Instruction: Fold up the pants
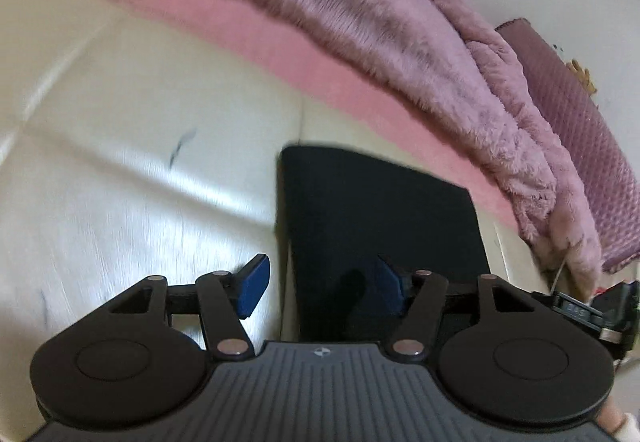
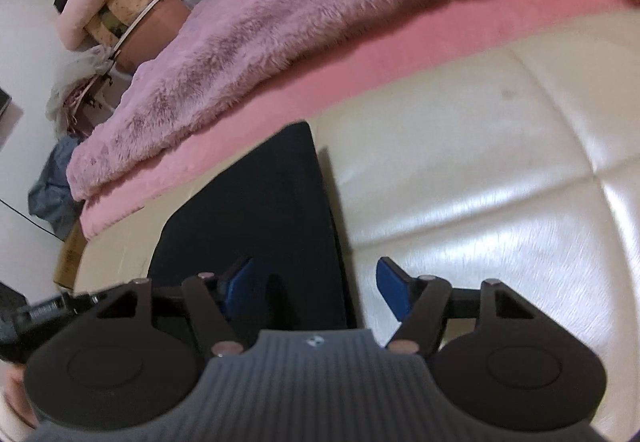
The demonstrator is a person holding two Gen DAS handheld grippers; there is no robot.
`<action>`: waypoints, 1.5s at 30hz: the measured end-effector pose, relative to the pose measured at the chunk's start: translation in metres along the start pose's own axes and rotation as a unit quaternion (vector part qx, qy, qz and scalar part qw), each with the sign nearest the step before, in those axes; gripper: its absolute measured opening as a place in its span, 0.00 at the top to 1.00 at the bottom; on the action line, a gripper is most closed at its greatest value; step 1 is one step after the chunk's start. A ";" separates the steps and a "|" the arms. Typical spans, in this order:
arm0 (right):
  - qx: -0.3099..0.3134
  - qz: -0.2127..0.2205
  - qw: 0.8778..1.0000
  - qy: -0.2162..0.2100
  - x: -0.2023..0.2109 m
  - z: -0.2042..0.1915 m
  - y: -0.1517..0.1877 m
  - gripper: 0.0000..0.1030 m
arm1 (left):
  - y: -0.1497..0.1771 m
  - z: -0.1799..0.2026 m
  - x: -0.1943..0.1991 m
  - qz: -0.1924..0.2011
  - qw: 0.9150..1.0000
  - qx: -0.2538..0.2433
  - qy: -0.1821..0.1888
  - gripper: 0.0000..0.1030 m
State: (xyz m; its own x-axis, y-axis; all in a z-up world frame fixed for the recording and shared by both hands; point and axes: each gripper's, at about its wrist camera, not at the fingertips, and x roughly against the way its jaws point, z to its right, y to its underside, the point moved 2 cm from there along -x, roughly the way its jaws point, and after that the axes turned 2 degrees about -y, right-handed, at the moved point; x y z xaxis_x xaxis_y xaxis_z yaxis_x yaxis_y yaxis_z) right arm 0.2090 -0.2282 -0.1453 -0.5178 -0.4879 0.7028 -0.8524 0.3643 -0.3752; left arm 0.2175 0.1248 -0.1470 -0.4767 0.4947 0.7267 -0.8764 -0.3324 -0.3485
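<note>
On a cream, glossy quilted leather surface (image 1: 140, 162) lies the pair of dark navy pants, folded into a flat block (image 1: 372, 210). Its edges look straight; no loose leg shows.

Left wrist view: left gripper (image 1: 320, 284) tilts downward toward the surface, its black linkage arms splayed. Jaws stand well apart, nothing between the pads. The blue pad at 9 o'clock (image 1: 252, 288) hangs over bare cream leather; the 3 o'clock pad (image 1: 390, 286) sits over the dark cloth, and contact cannot be told. The folded pants run from the gripper's centre toward 12–1 o'clock, their left edge passing between the fingers. Part of the other gripper's body shows at the frame's 3–4 o'clock edge.

Right wrist view: right gripper (image 2: 316, 288) is likewise pitched downward, jaws wide, nothing clamped. Its 9 o'clock pad (image 2: 240, 284) is over the pants (image 2: 256, 202); its 3 o'clock pad (image 2: 394, 290) is over bare leather. The pants extend toward 11–12 o'clock, their right edge lying between the fingers.

Beyond the pants, at 12 o'clock in both views, a pink smooth sheet (image 1: 320, 82) borders the leather, and a mauve long-pile furry blanket (image 2: 300, 22) is heaped on it. Motion blur softens both frames.
</note>
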 end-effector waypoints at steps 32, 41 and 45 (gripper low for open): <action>-0.067 -0.027 0.992 -0.105 -0.039 -0.028 -0.007 0.88 | -0.035 -0.021 0.018 0.029 0.999 0.019 0.021 0.80; -0.090 -0.033 0.986 -0.138 -0.086 -0.097 0.007 0.88 | -0.097 -0.065 0.059 0.022 0.999 -0.032 -0.008 0.80; -0.092 -0.042 0.985 -0.142 -0.113 -0.118 0.016 0.88 | -0.108 -0.085 0.055 0.013 0.999 -0.045 -0.016 0.80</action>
State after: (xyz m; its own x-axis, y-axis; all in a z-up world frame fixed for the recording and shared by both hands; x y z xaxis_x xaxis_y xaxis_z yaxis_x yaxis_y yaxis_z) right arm 0.2629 -0.0738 -0.1592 -0.4673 -0.7148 0.5203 -0.8792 0.4375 -0.1887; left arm 0.2796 0.2566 -0.1199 -0.4975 0.4615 0.7346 -0.8674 -0.2709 -0.4173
